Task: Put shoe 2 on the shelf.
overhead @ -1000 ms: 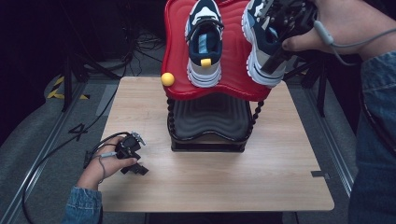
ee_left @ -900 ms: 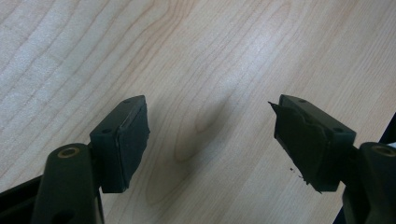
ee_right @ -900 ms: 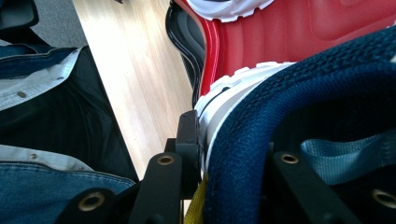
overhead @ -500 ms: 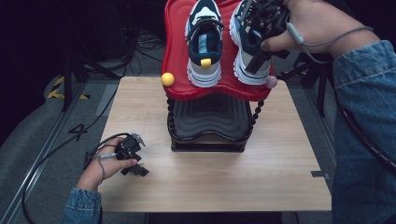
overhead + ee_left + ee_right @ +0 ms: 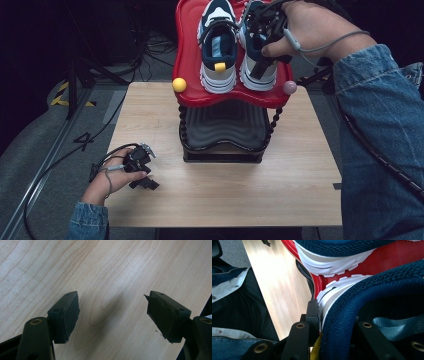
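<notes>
The right gripper [image 5: 261, 60] has carried the right-hand sneaker [image 5: 257, 55] in from the red tray's [image 5: 187, 55] 2 o'clock edge and down onto it, where it now stands just beside the left-hand sneaker [image 5: 218, 45]. The person's denim sleeve [image 5: 380, 115] has swung further in from 3 o'clock.
</notes>
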A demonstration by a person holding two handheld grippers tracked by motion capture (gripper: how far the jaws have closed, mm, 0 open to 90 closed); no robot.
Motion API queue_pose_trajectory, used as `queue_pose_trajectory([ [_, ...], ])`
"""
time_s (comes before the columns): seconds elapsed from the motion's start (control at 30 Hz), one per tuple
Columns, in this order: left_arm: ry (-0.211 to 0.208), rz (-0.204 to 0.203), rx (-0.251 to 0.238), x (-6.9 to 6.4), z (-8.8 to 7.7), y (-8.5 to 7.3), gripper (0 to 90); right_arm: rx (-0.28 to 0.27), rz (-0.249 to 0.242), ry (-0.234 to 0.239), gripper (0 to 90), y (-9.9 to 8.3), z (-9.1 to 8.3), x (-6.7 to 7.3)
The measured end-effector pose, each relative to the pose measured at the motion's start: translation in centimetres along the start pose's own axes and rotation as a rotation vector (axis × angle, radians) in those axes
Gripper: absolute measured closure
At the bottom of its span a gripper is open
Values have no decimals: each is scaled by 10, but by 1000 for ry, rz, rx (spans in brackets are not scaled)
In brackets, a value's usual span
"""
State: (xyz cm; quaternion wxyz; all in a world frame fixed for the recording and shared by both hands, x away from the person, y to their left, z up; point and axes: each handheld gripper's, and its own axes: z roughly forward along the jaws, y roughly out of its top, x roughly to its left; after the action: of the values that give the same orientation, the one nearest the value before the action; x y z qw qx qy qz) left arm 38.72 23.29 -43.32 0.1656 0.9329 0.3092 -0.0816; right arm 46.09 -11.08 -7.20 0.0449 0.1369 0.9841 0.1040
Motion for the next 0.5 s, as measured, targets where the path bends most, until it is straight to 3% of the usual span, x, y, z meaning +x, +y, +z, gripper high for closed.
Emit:
queue_pose_trajectory([
  [0.33, -6, 3, 2, -1, 1, 1, 263, 38, -19, -24, 744, 6, 12, 2],
  [0.5, -9, 1, 7, -1, 3, 1, 263, 18, -2, -30, 702, 4, 13, 3],
])
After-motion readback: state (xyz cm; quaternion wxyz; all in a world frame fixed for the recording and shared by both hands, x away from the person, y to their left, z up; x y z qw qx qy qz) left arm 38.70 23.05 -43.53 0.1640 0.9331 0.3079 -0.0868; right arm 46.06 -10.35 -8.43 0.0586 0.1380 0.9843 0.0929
